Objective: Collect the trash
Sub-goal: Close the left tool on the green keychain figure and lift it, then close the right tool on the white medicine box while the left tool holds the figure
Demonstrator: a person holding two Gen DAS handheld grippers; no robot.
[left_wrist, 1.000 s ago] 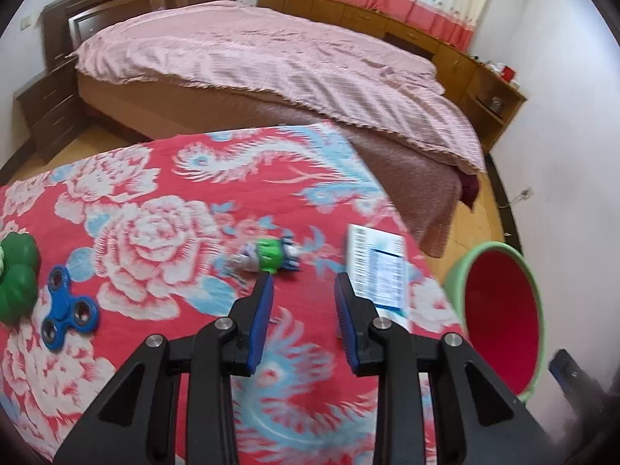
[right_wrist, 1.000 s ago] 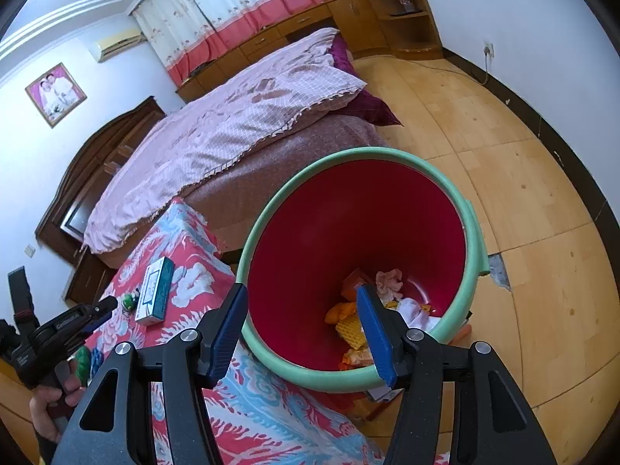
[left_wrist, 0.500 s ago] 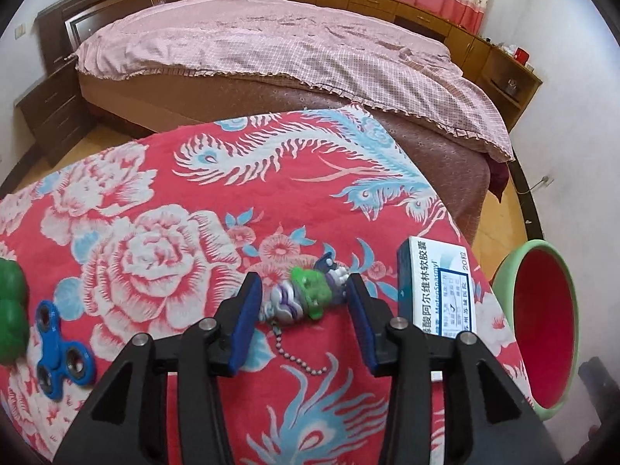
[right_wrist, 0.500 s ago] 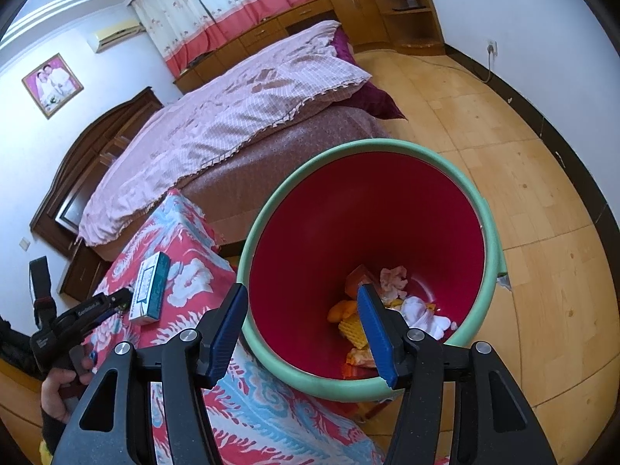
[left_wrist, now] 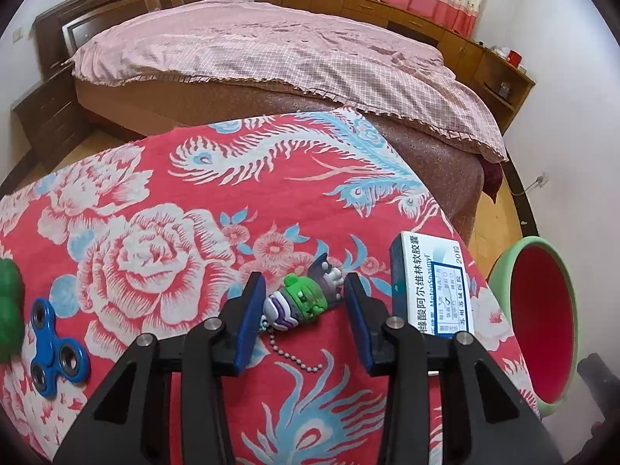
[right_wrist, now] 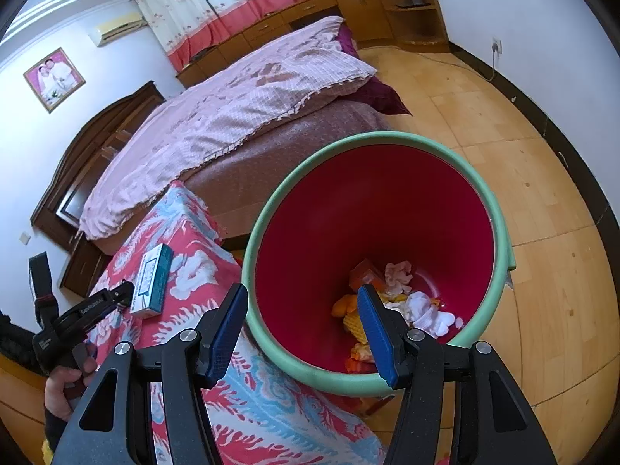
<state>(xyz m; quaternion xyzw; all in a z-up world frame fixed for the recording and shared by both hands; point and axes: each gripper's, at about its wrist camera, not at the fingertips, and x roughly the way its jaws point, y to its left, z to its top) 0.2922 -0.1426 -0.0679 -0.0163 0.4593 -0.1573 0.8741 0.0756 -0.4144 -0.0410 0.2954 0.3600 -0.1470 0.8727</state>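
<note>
A small green and purple toy figure [left_wrist: 304,302] with a bead chain lies on the red floral cloth [left_wrist: 155,232]. My left gripper [left_wrist: 302,321] is open with a finger on each side of the figure, not touching it. A blue and white medicine box [left_wrist: 430,286] lies just right of it and also shows in the right wrist view [right_wrist: 153,281]. My right gripper [right_wrist: 302,333] is open and empty, above the near rim of the green-rimmed red bin [right_wrist: 500,209], which holds crumpled paper and orange scraps [right_wrist: 403,298].
A blue fidget spinner [left_wrist: 56,347] and a green object [left_wrist: 9,310] lie at the cloth's left. The bin [left_wrist: 542,310] stands off the cloth's right edge. A bed with a pink cover [left_wrist: 271,50] is beyond. Wooden floor [right_wrist: 523,116] surrounds the bin.
My left gripper has moved forward and opened wider, so the toy figure now lies between its fingers. My right gripper stays open over the bin, shifted slightly.
</note>
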